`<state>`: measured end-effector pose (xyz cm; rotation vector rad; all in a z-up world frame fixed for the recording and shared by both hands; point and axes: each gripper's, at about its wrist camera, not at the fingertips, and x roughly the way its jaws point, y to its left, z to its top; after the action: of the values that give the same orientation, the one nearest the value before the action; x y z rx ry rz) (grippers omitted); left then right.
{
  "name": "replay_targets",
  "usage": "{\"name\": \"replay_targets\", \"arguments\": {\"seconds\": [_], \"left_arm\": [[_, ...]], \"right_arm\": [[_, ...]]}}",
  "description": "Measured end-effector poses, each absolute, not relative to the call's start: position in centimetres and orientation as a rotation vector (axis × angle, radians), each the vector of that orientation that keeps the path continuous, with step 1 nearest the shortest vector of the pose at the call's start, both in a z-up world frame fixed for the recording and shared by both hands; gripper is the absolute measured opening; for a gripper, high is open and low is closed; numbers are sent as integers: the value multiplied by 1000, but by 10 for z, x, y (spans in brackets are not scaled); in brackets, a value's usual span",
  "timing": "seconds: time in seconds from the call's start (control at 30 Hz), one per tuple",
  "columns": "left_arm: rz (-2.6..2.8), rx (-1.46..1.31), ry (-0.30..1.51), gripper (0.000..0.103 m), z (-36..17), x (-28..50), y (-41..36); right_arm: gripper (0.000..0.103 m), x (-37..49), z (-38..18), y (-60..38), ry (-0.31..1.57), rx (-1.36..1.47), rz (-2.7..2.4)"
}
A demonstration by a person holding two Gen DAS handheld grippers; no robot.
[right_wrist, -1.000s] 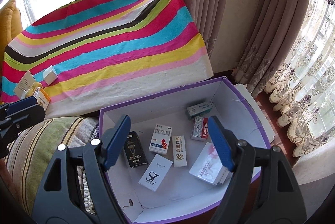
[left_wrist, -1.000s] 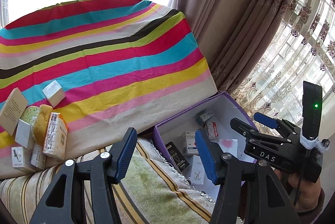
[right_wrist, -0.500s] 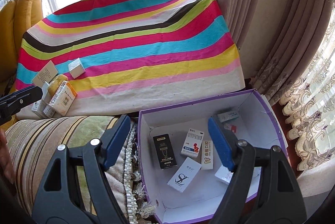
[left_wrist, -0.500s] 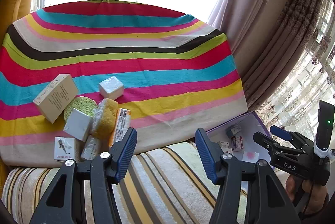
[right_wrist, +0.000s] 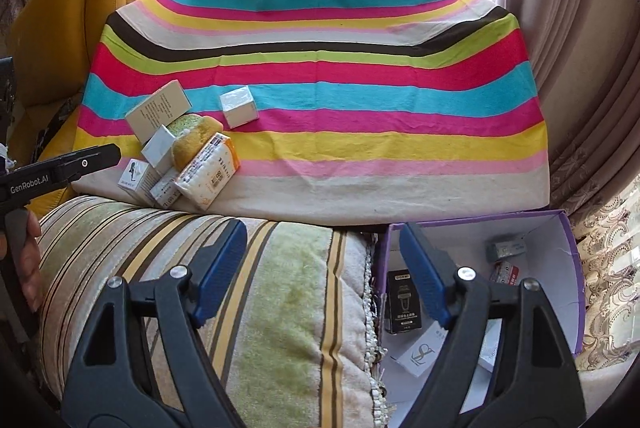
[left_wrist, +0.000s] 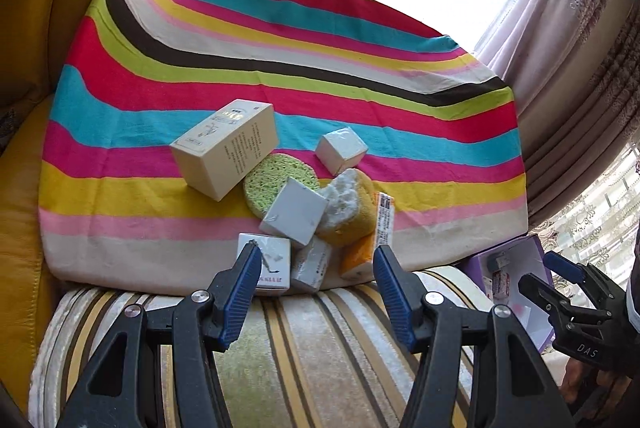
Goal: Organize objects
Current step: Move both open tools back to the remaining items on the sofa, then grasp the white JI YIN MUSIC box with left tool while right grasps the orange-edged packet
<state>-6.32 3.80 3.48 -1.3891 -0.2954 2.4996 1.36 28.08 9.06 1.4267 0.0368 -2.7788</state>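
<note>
Where legible, left gripper (right_wrist: 108, 152) reads "GenRobot.AI" (white).

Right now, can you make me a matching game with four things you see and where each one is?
Things:
1. black box
2. green sponge
3. small silver box
4. orange and white pack

Places:
A. on its own on the striped cloth, apart from the pile
B. inside the purple box
C. tucked partly under the big cream box
D. at the right end of the pile, near the cloth's front edge

Pairs: 1-B, 2-C, 3-A, 4-D
</note>
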Motion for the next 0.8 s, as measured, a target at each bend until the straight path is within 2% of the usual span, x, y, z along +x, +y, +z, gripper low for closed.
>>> {"name": "replay_targets", "arguments": {"seconds": [0.33,0.8], "left_arm": [[2432,-1517,-307,60,10,-72,14],[2334,-1653,-175,60,-17,-93,35]], "right_arm": [[82,-15,75,231,134,1460,-2618],[82,-54,51,186,193,1523,-2469]]}}
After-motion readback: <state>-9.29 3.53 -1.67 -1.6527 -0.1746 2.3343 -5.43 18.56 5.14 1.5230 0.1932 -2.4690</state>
